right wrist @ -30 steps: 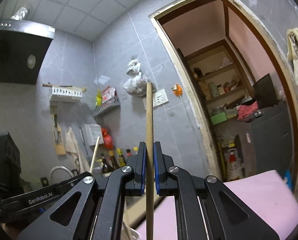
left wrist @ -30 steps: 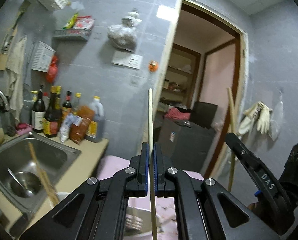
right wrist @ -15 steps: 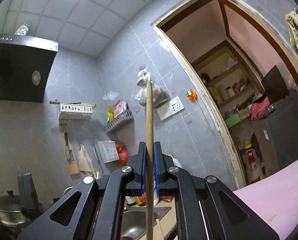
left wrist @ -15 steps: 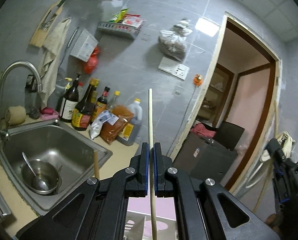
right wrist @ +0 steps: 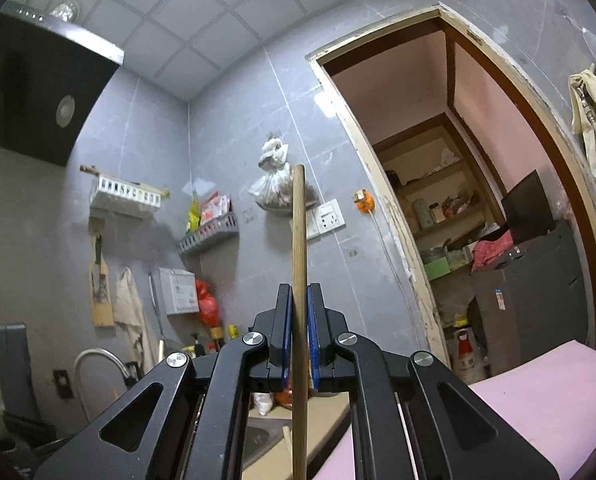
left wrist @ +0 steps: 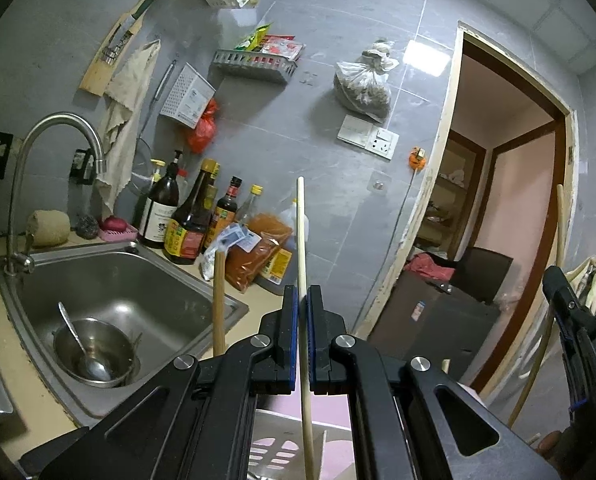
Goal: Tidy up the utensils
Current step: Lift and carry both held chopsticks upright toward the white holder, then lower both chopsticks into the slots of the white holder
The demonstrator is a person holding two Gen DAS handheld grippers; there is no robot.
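Nearest in the left wrist view, a white slotted basket (left wrist: 285, 446) sits below the gripper on a pink surface; its contents are hidden behind the black arms. The left gripper (left wrist: 302, 340) is clamped on a pale chopstick (left wrist: 301, 240), which runs upright between the blue pads, its lower end dropping toward the basket and cut off by the frame edge. Just left of it a darker wooden stick (left wrist: 218, 300) rises from behind the gripper body, its lower part hidden. Beyond lies the steel sink (left wrist: 145, 276); in it rests a metal bowl (left wrist: 115, 354) holding a ladle (left wrist: 77, 340) that leans against the rim. A row of sauce bottles (left wrist: 189, 220) and a bag of red spice stand on the counter behind the sink, near the tiled wall. On the wall, a grey rack (left wrist: 253, 66) holds seasoning packets.

In the right wrist view, the right gripper (right wrist: 299, 340) is closed tight on a brown chopstick (right wrist: 299, 248), held upright, its bottom end running out of frame. The pink surface (right wrist: 546, 392) lies at lower right. Only a sliver of sink shows below the gripper. Farther off, shelves in the doorway carry jars too small to make out.
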